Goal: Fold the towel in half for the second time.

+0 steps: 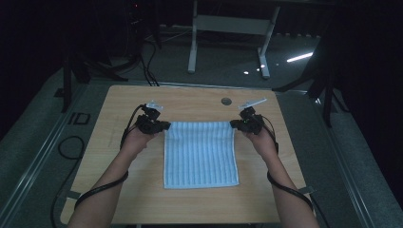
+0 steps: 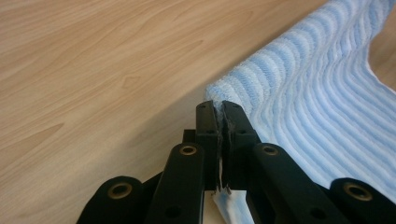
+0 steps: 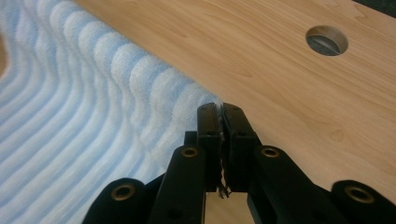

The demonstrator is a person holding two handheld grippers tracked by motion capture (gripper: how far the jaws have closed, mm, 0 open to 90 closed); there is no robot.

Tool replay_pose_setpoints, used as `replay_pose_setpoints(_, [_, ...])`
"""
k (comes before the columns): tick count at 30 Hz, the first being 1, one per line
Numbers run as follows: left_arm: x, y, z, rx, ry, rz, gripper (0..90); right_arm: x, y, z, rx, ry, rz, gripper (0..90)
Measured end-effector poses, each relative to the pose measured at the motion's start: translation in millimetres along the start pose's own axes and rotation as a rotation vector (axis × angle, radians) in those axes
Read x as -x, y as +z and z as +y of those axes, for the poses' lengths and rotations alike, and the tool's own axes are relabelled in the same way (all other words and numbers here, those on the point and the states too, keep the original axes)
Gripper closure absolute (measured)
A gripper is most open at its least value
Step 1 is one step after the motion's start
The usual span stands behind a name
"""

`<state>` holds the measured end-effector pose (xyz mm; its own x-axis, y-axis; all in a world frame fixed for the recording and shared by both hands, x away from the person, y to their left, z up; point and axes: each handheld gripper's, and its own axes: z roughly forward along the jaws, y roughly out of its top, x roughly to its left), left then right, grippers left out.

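A light blue ribbed towel [image 1: 200, 154] lies spread on the wooden table [image 1: 109, 190], its far edge held up at both corners. My left gripper [image 1: 165, 126] is shut on the towel's far left corner; in the left gripper view the black jaws [image 2: 219, 112] pinch the cloth [image 2: 317, 107]. My right gripper [image 1: 233, 124] is shut on the far right corner, and the right gripper view shows its jaws [image 3: 219, 114] closed on the towel's edge [image 3: 93, 93]. The near half of the towel rests flat on the table.
A round cable hole [image 1: 226, 101] sits in the table behind the towel, also seen as a hole [image 3: 327, 40] in the right gripper view. Cables [image 1: 97, 190] trail from both grippers along the forearms. A white desk frame [image 1: 228, 28] stands on the dark floor beyond.
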<state>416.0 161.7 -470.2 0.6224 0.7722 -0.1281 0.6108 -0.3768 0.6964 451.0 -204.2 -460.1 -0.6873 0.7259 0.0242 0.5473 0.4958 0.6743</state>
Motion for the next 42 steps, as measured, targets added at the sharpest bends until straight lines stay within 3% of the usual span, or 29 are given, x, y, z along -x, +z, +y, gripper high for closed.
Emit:
replay_pose_setpoints(4, [13.1,-9.6,-6.6,0.004,0.049,-0.006,86.1,-10.7,-15.4,-11.1,0.019,-0.029,0.007,86.8])
replay_pose_setpoints(7, [22.5,-19.1,-14.7,0.018,0.059,-0.009,86.1,-20.0,-27.3,-19.6,0.033,-0.054,0.01,86.8])
replay_pose_setpoints(12, [36.7,-36.5,-31.5,0.049,0.062,-0.036,86.0,-35.6,-44.8,-32.7,0.065,-0.09,0.023,86.8])
replay_pose_setpoints(20, [60.0,-51.1,-61.9,0.058,0.065,-0.037,85.9,-63.9,-68.4,-57.5,0.095,-0.147,0.038,86.8])
replay_pose_setpoints(22, [67.4,-52.0,-70.3,0.057,0.082,-0.025,85.9,-68.3,-70.1,-64.3,0.095,-0.151,0.042,86.7])
replay_pose_setpoints(27, [80.4,-47.3,-92.0,0.042,0.072,-0.056,85.9,-76.6,-67.5,-84.2,0.061,-0.157,0.054,86.7])
replay_pose_setpoints(31, [86.9,-39.6,-108.2,0.005,0.068,-0.077,85.8,-79.6,-69.1,-97.7,0.06,-0.132,0.081,86.6])
replay_pose_setpoints(32, [88.2,-38.5,-111.1,-0.01,0.077,-0.08,85.8,-83.1,-71.0,-108.1,0.059,-0.118,0.101,86.4])
replay_pose_setpoints(37, [95.0,-35.9,-123.3,-0.032,0.067,-0.106,85.3,-92.0,-74.2,-128.7,0.044,-0.113,0.122,85.5])
replay_pose_setpoints(39, [99.7,-36.7,-126.9,-0.044,0.092,-0.089,84.8,-96.0,-74.8,-136.1,0.032,-0.108,0.122,84.8])
replay_pose_setpoints(42, [103.1,-42.0,-127.7,-0.053,0.104,-0.104,72.6,-101.9,-77.9,-145.1,0.014,-0.111,0.137,77.3])
